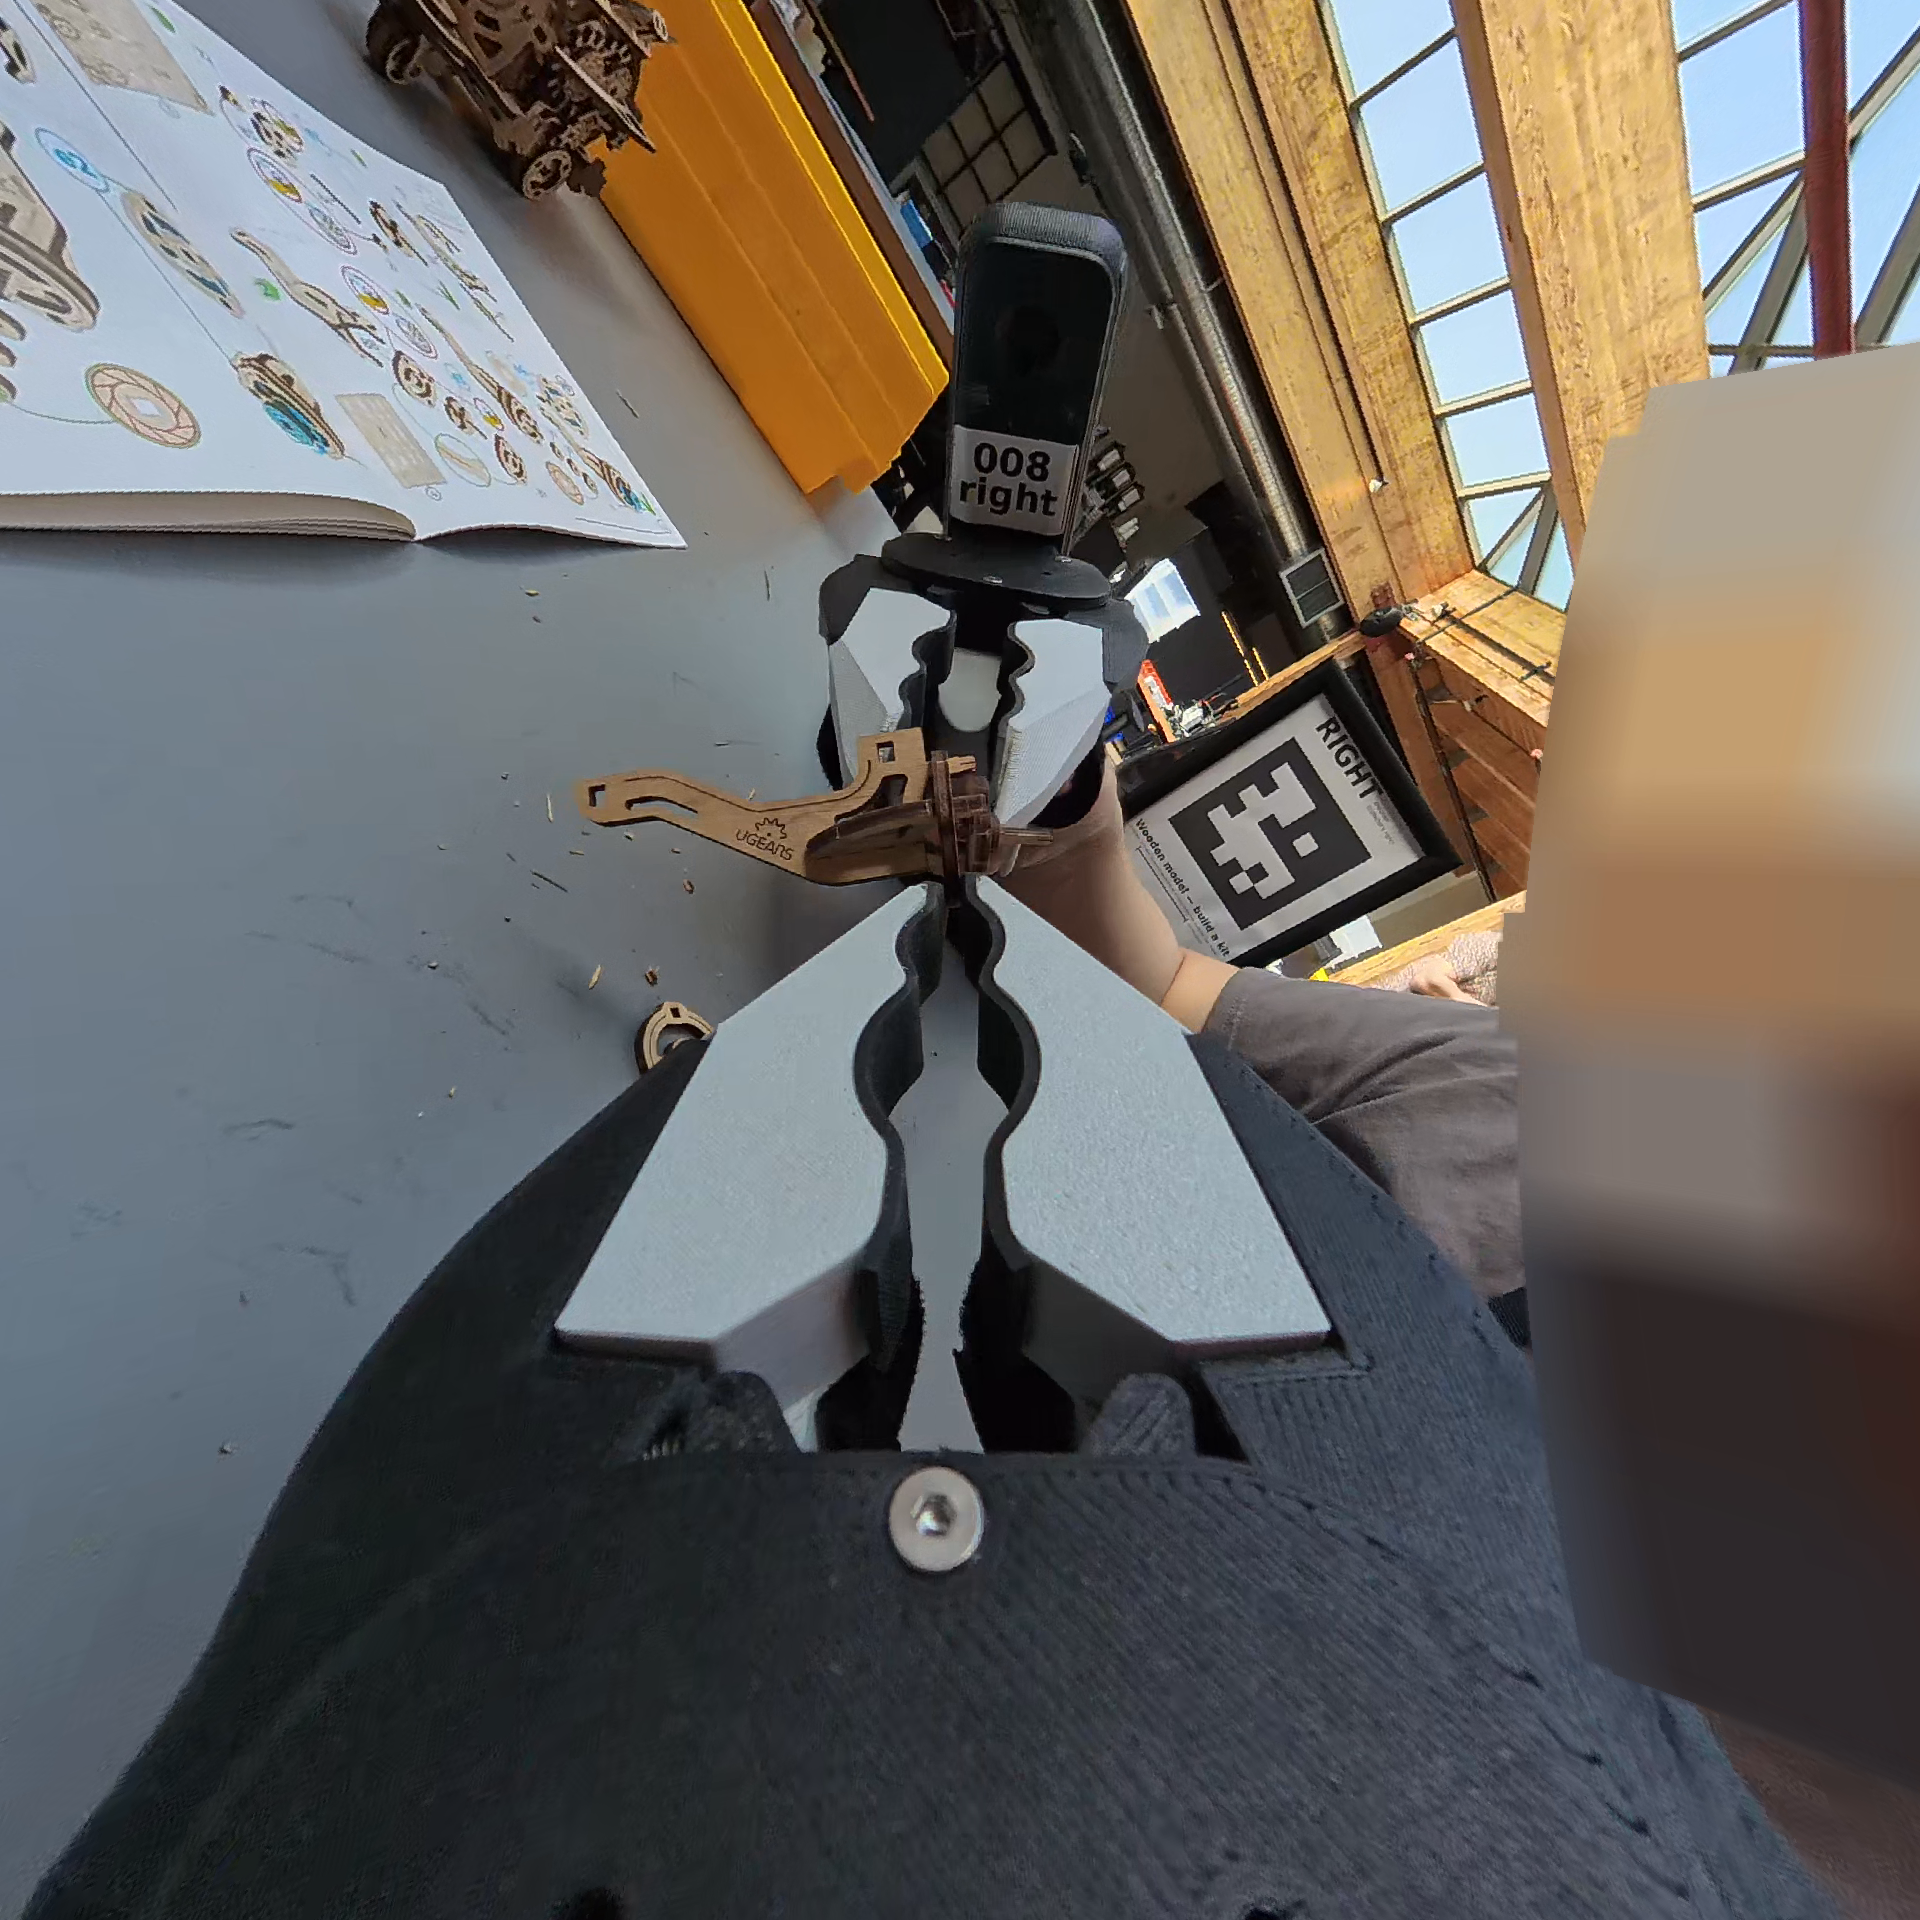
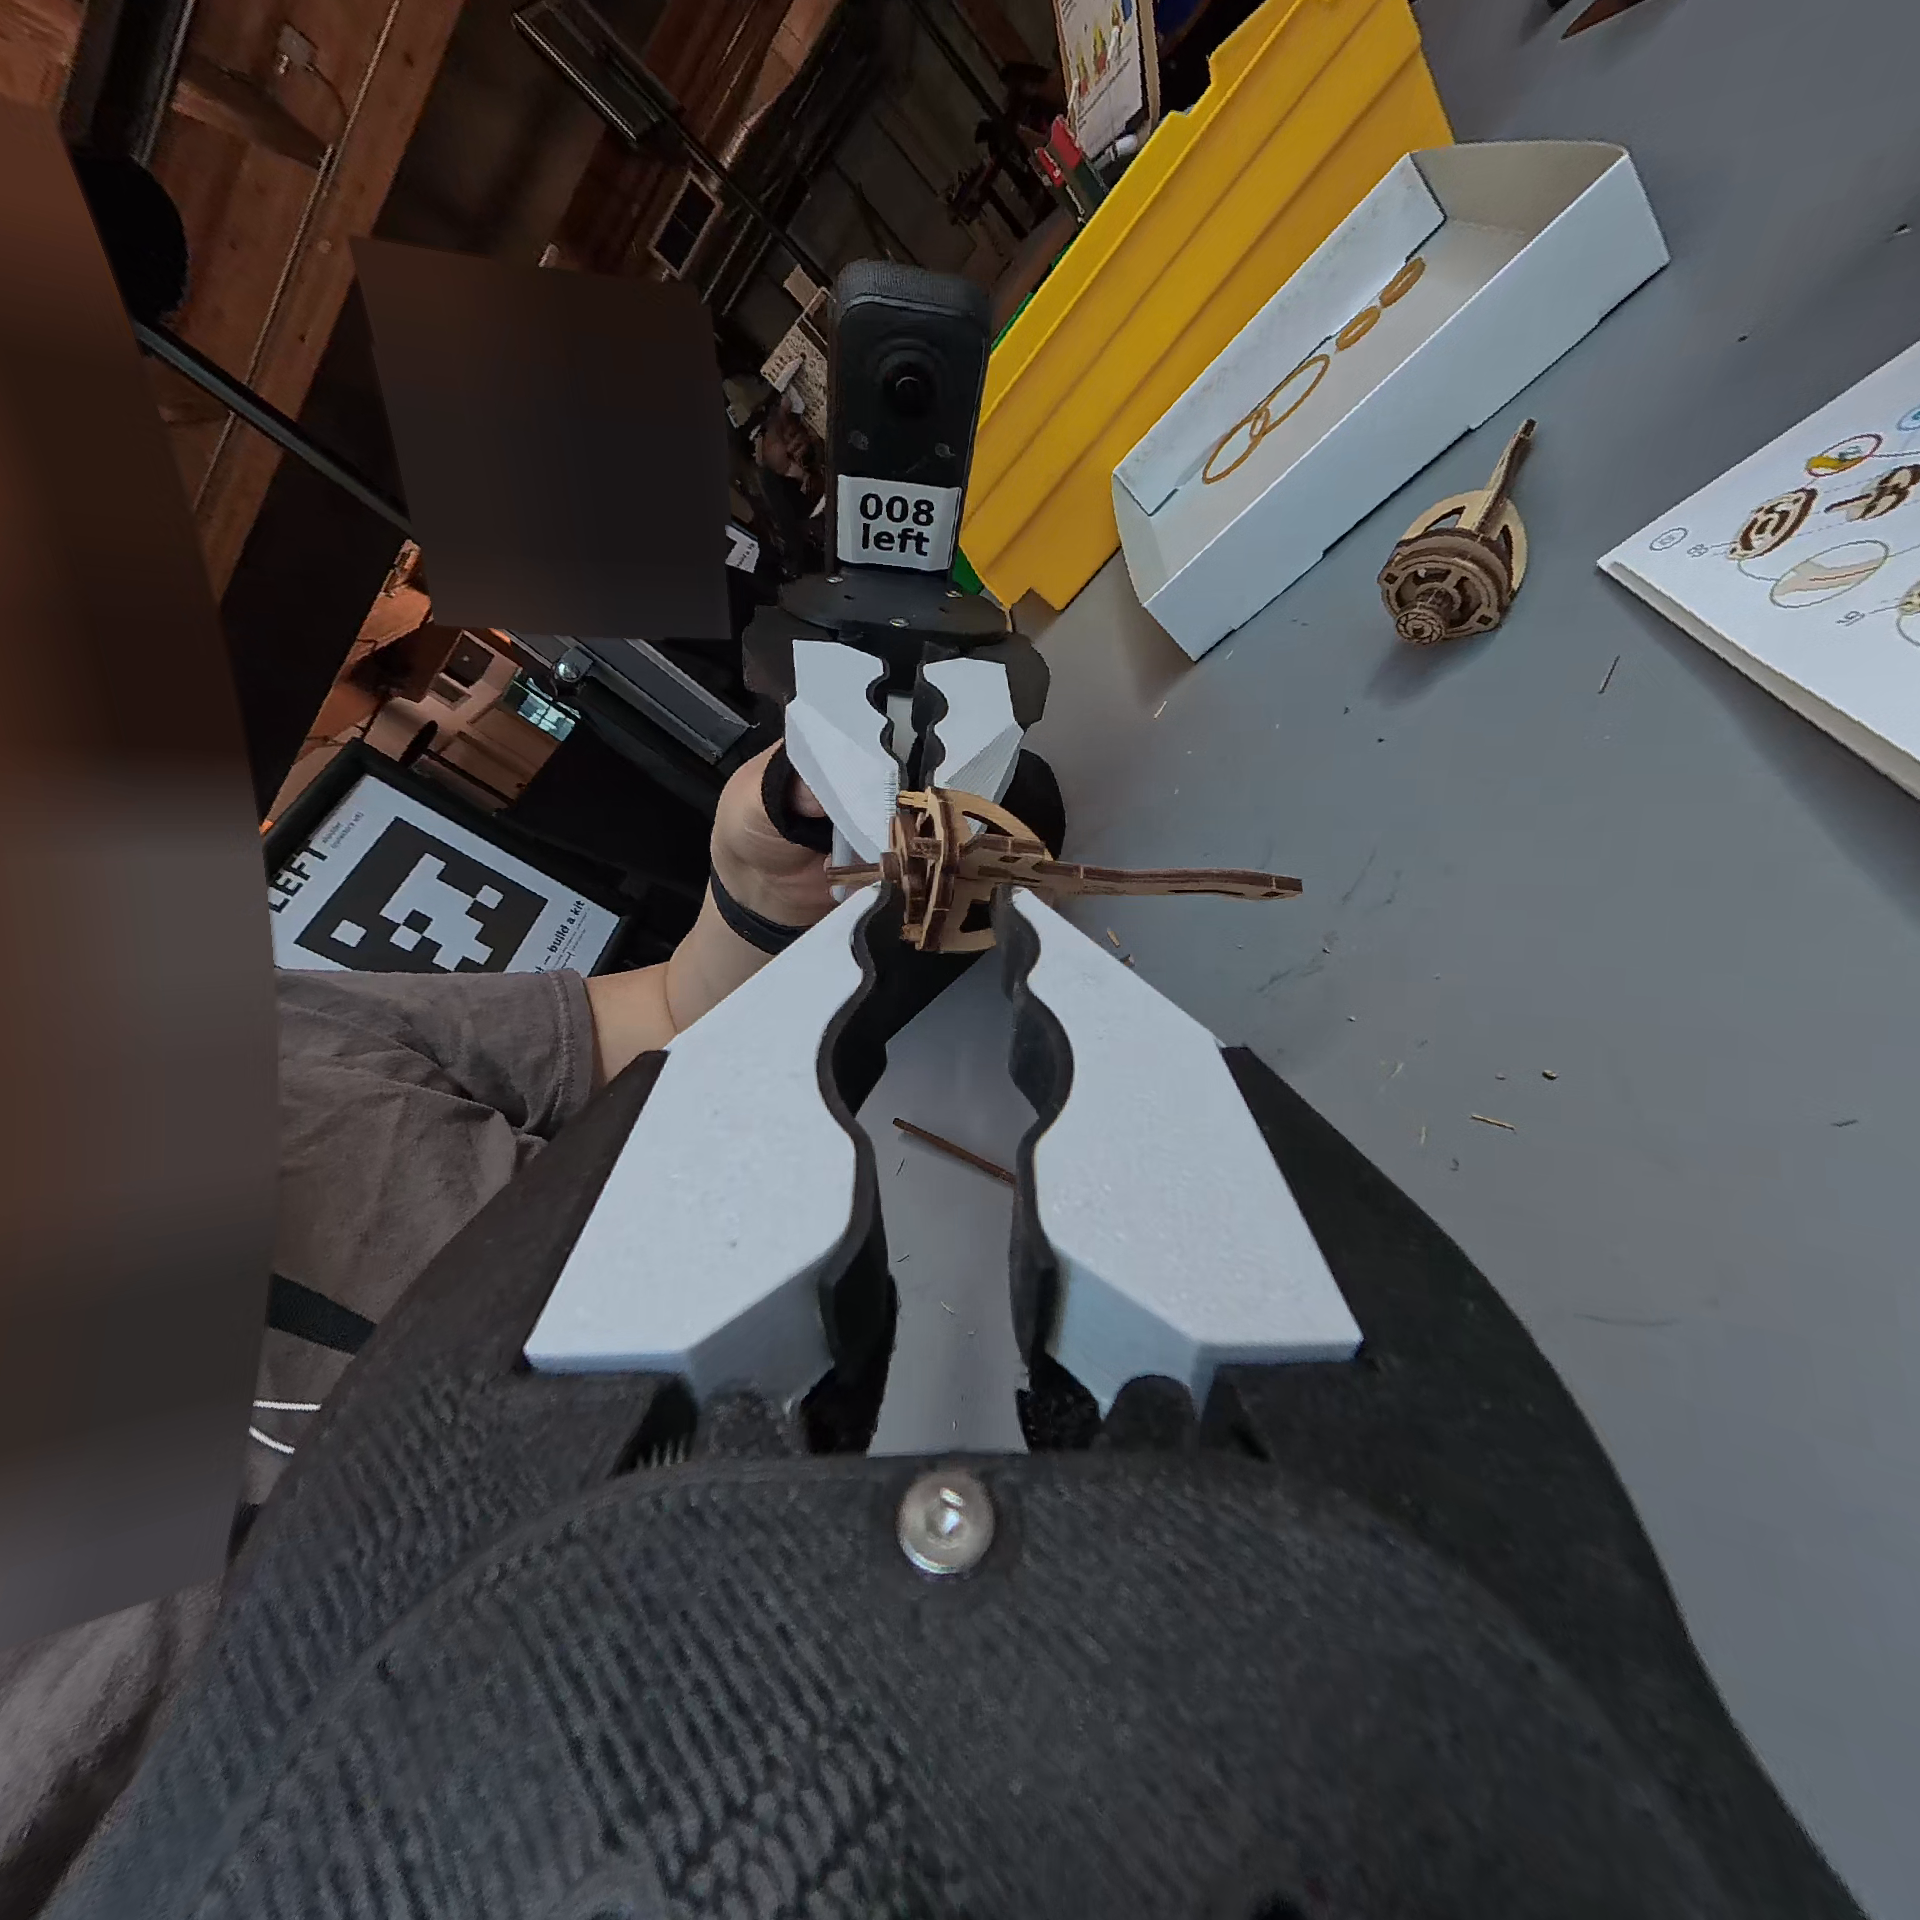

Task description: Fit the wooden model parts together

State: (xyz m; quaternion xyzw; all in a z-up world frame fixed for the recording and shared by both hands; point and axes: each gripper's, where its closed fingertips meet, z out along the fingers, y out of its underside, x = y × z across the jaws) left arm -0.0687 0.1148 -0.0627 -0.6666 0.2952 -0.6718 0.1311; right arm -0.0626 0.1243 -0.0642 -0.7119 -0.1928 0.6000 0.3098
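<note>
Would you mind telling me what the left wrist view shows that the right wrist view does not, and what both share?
Only the left wrist view shows the small wooden ring lying on the table and the finished wooden model by the orange bin.

Only the right wrist view shows the white box holding flat rings, the round wooden part beside it, and a thin stick on the table.

Both show the wooden assembly held between the left gripper and right gripper, the instruction booklet and the grey table.
</note>
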